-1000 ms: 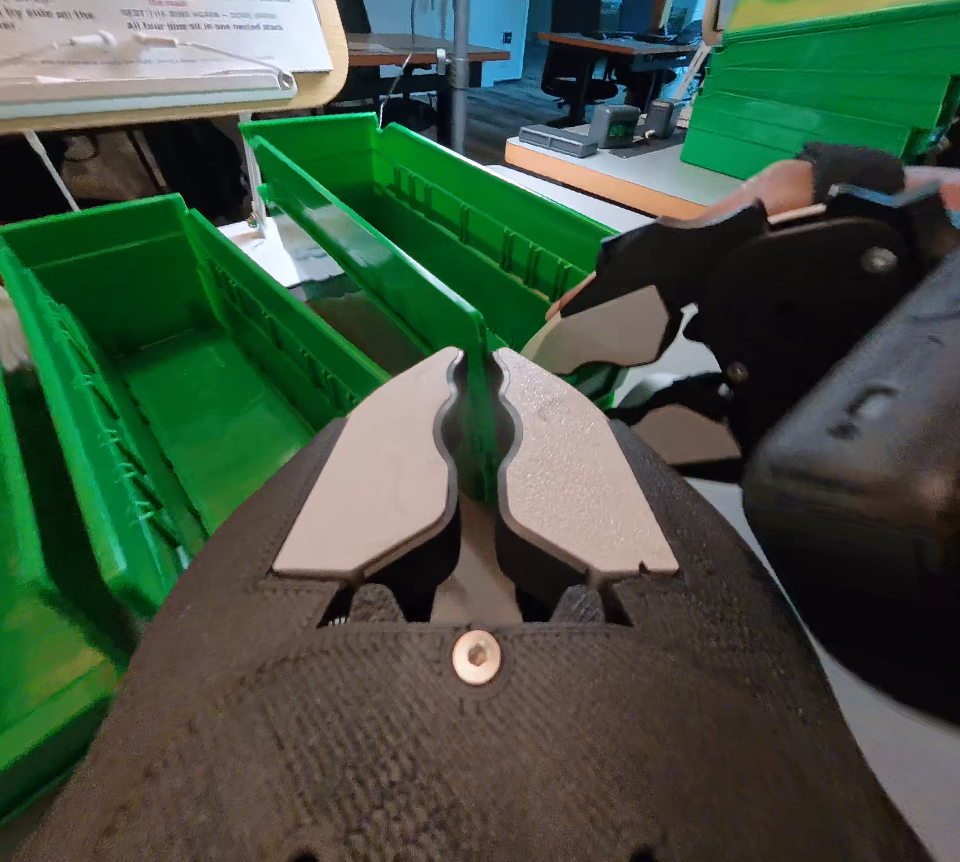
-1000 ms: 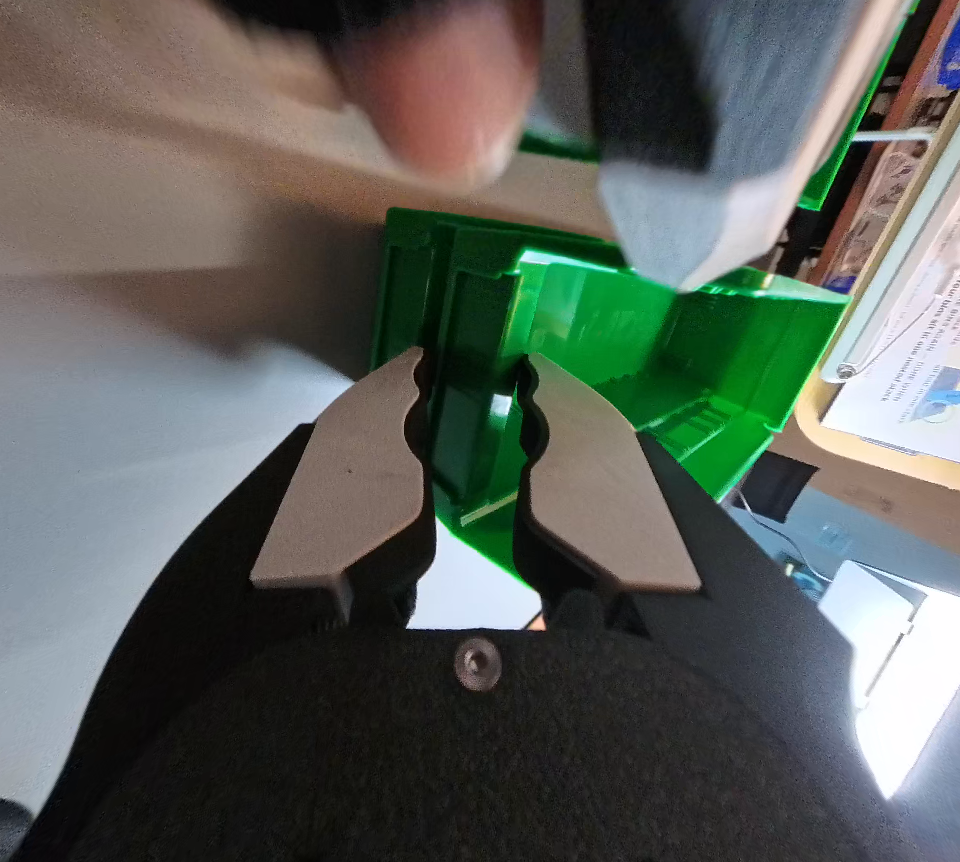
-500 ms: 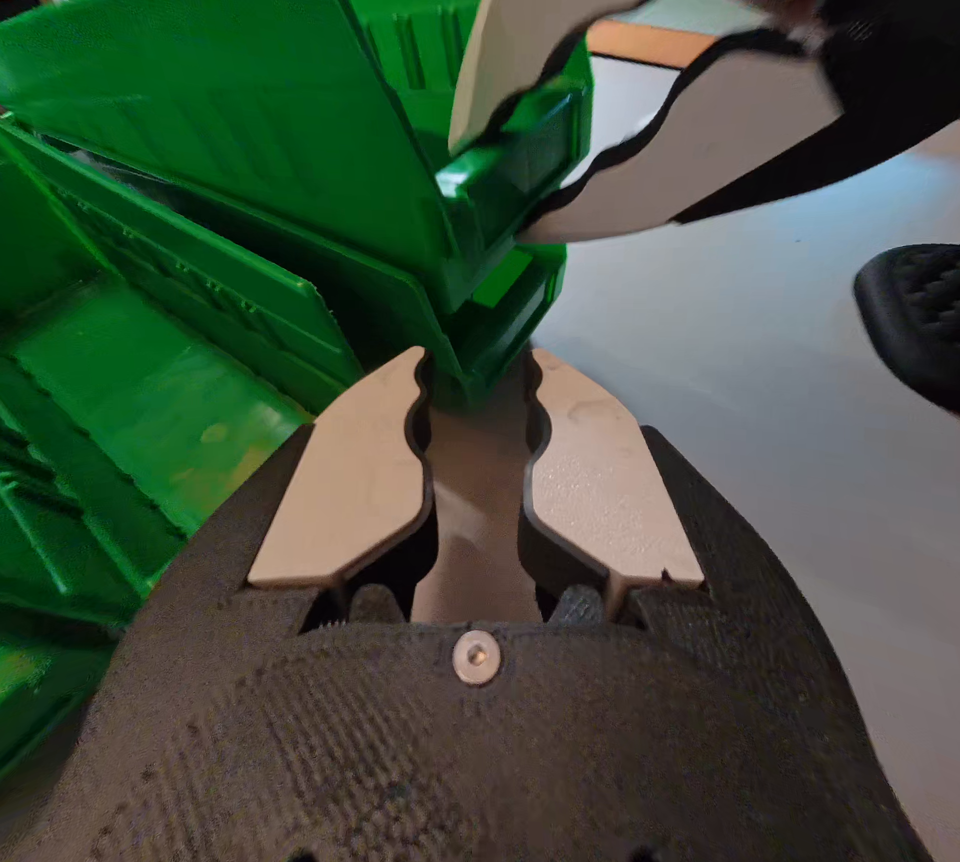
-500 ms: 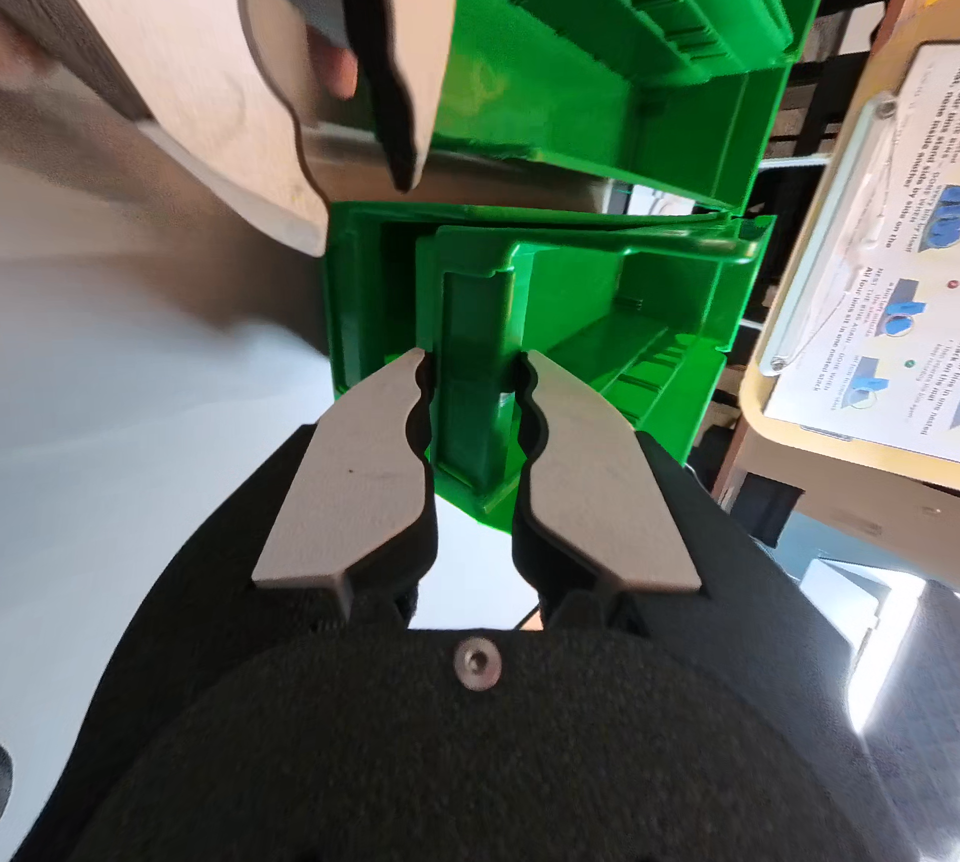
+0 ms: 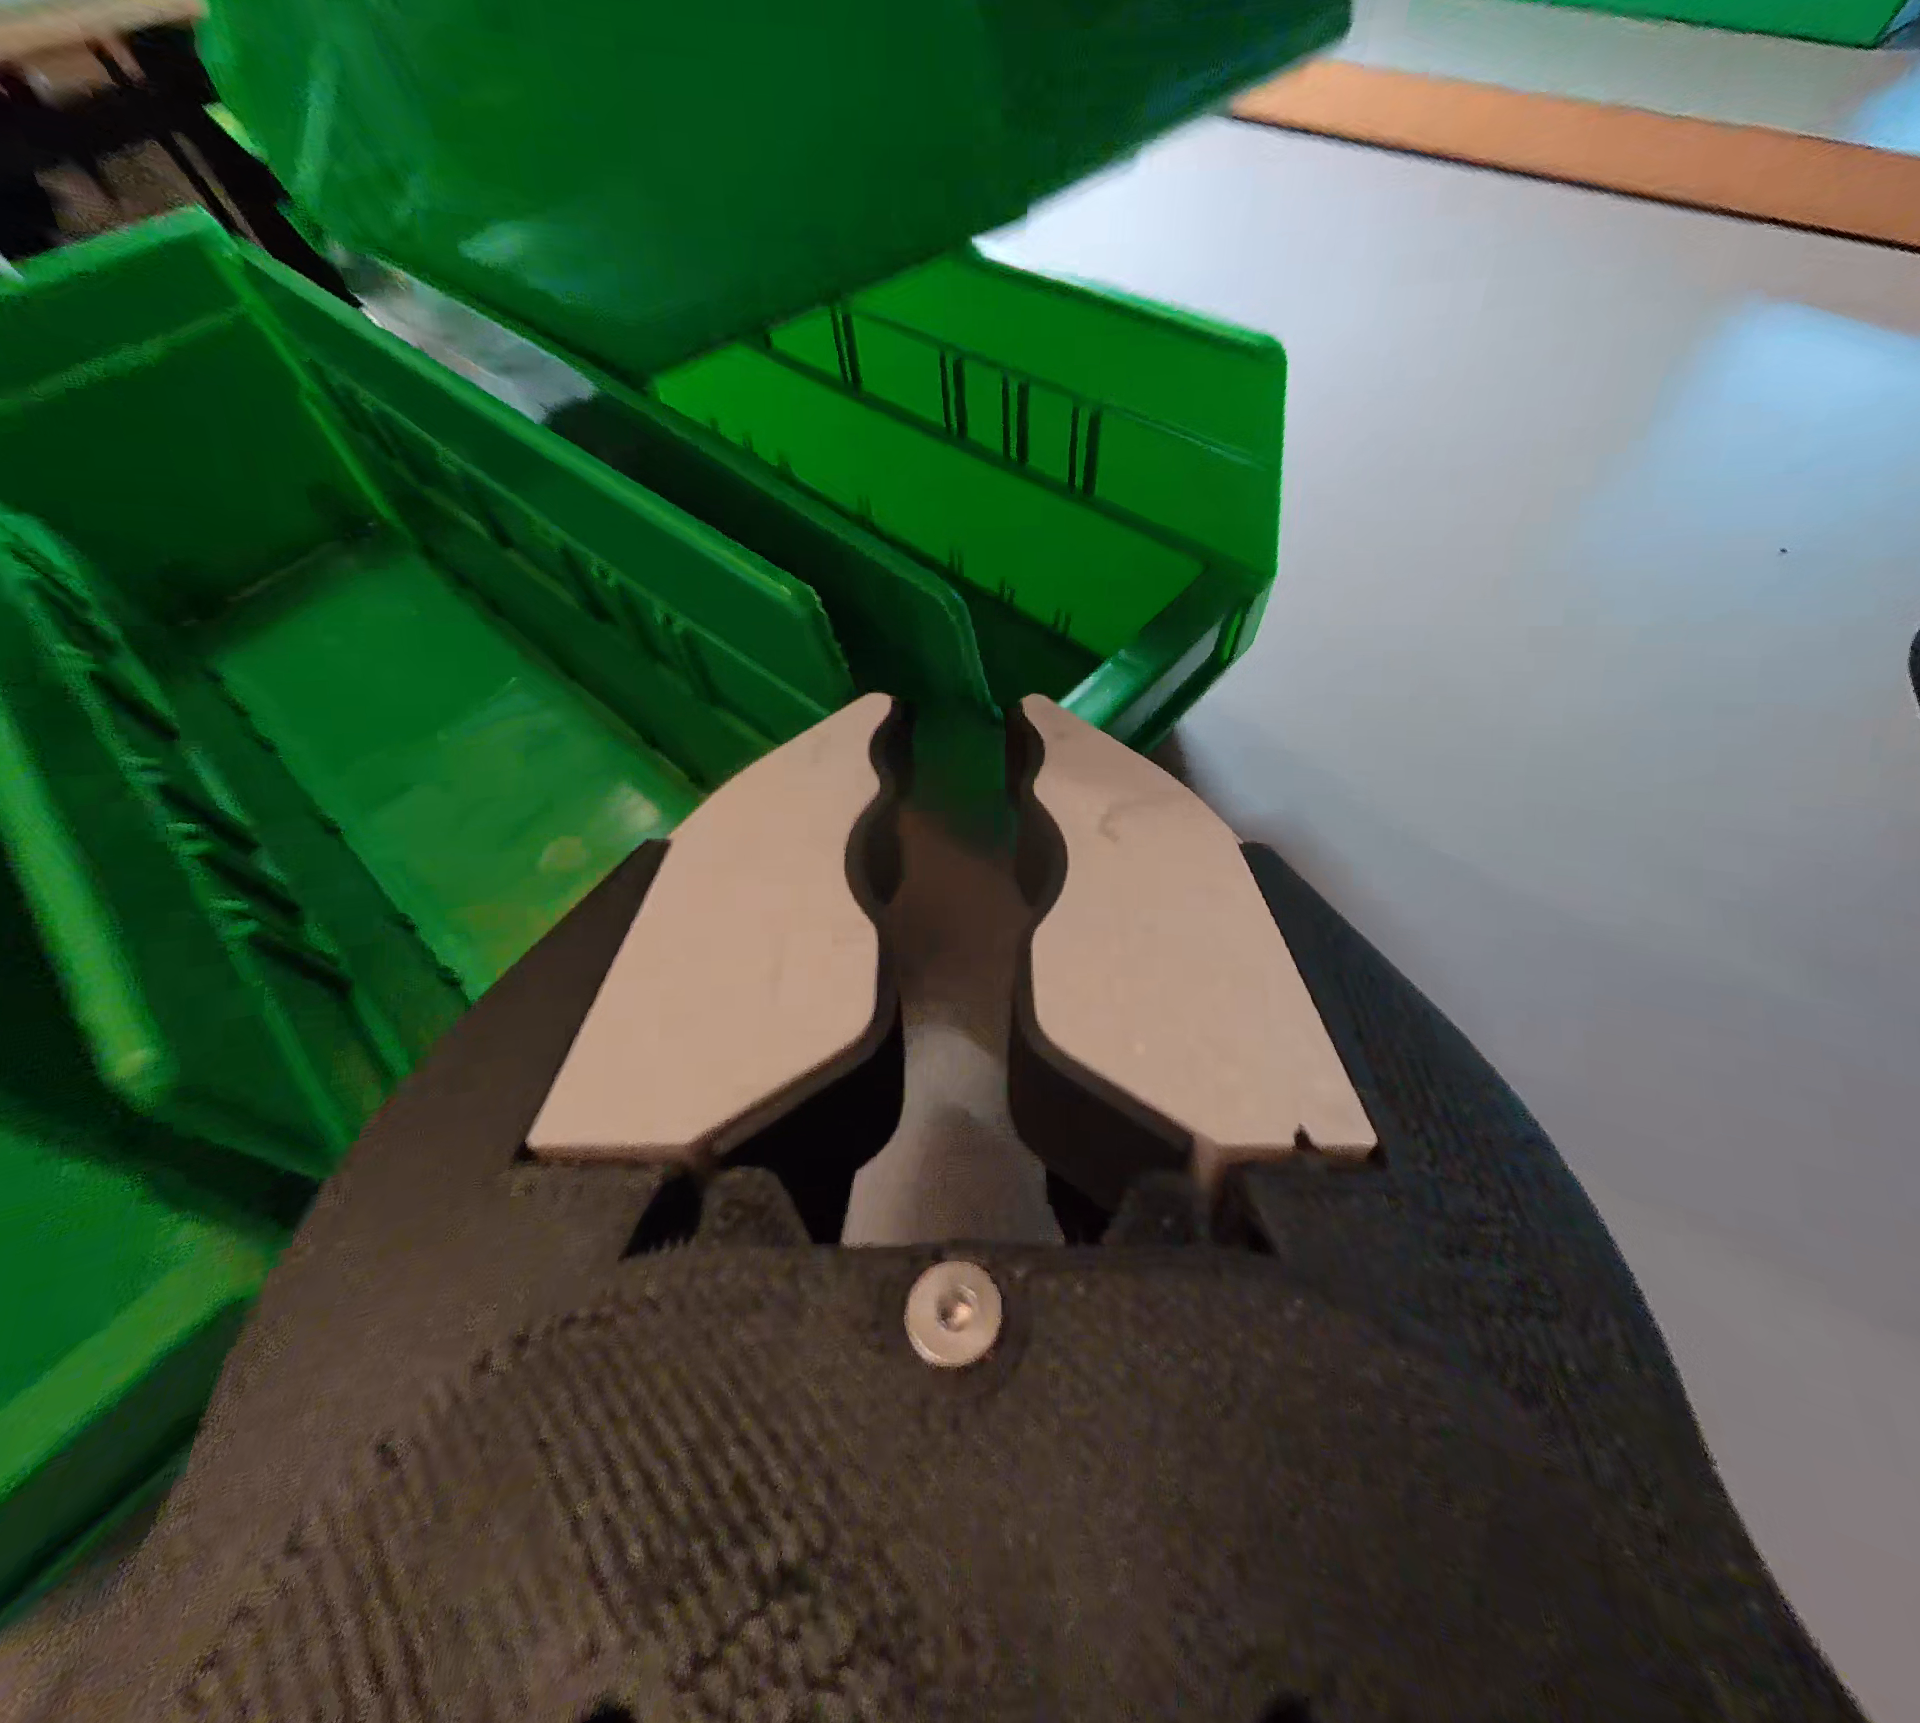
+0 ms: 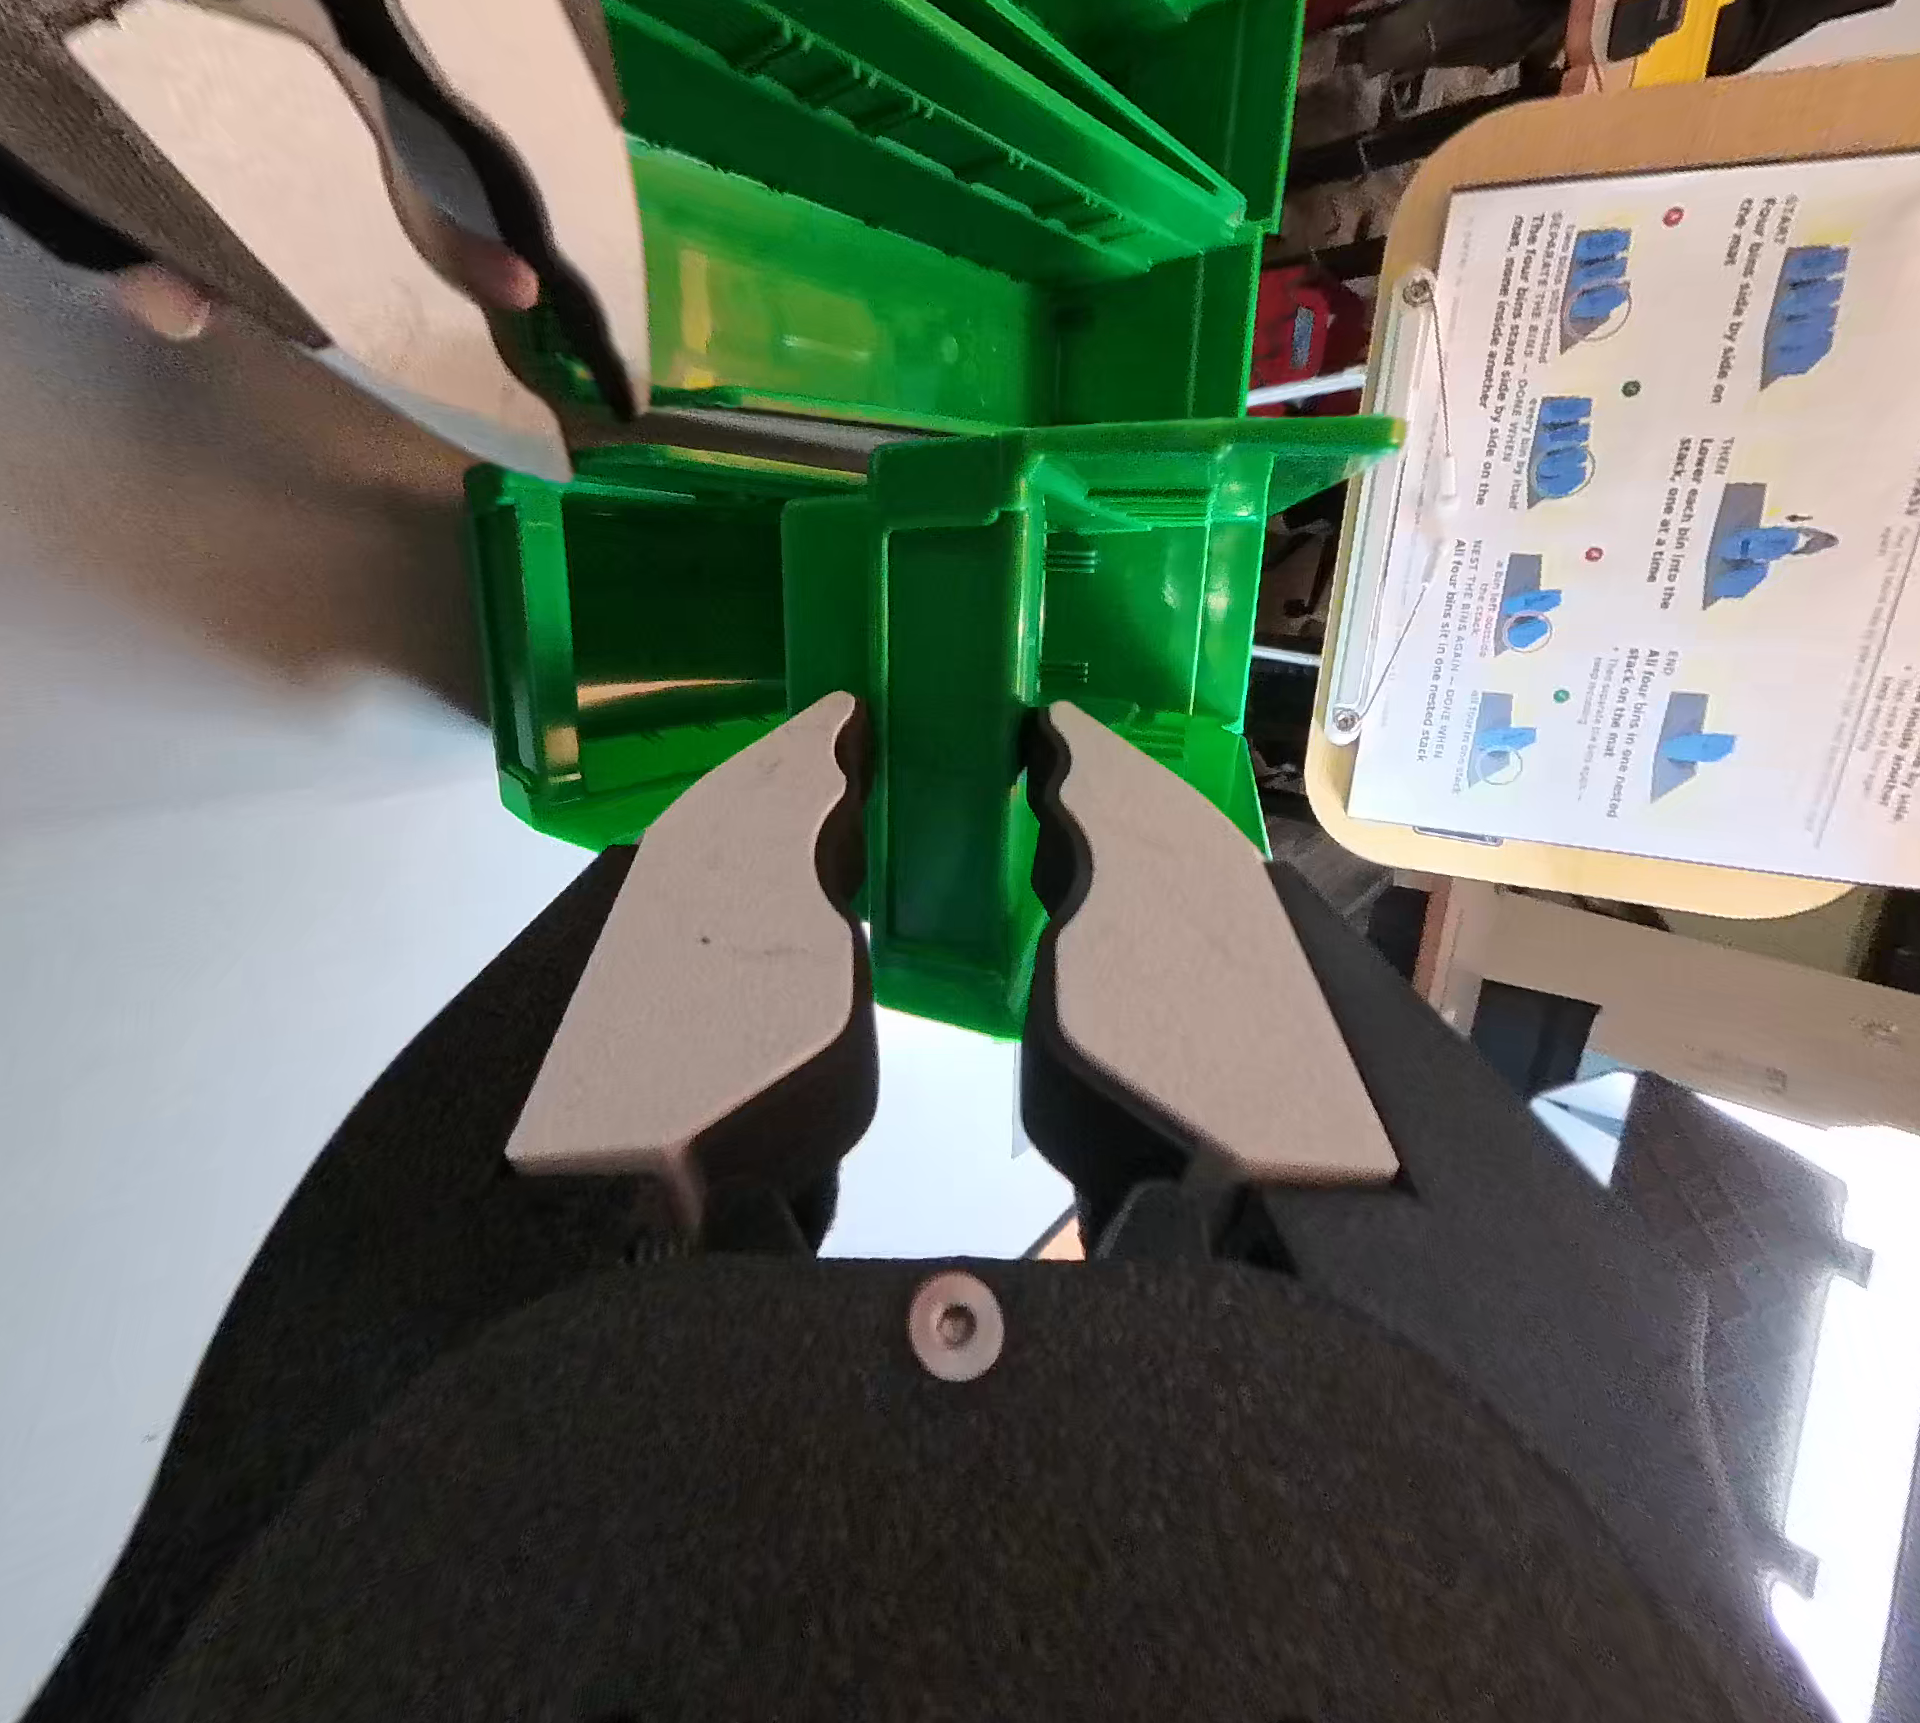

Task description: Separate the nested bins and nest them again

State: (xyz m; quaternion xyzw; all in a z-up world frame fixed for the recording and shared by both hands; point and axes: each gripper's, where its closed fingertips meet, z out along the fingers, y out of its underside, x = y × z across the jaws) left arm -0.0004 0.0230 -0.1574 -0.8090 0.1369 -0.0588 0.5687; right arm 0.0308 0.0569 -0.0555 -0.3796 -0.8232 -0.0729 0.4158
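While a green bin [image 5: 644,63] hangs tilted in the air, its end flange clamped in the right claw [image 6: 940,717], the left claw [image 5: 956,728] pinches the near wall of a second bin [image 5: 1039,468] resting on the white tabletop [image 5: 1558,634]. Should the lifted bin come down askew, its corner could catch that rim and jam rather than nest. It hangs just above and ahead of the left claw; a third bin [image 5: 364,686] sits to that claw's left.

A motion-blurred raised bin [image 5: 644,63] runs off the top edge. The left gripper [image 6: 582,416] is blurred, cut off at the top-left corner.
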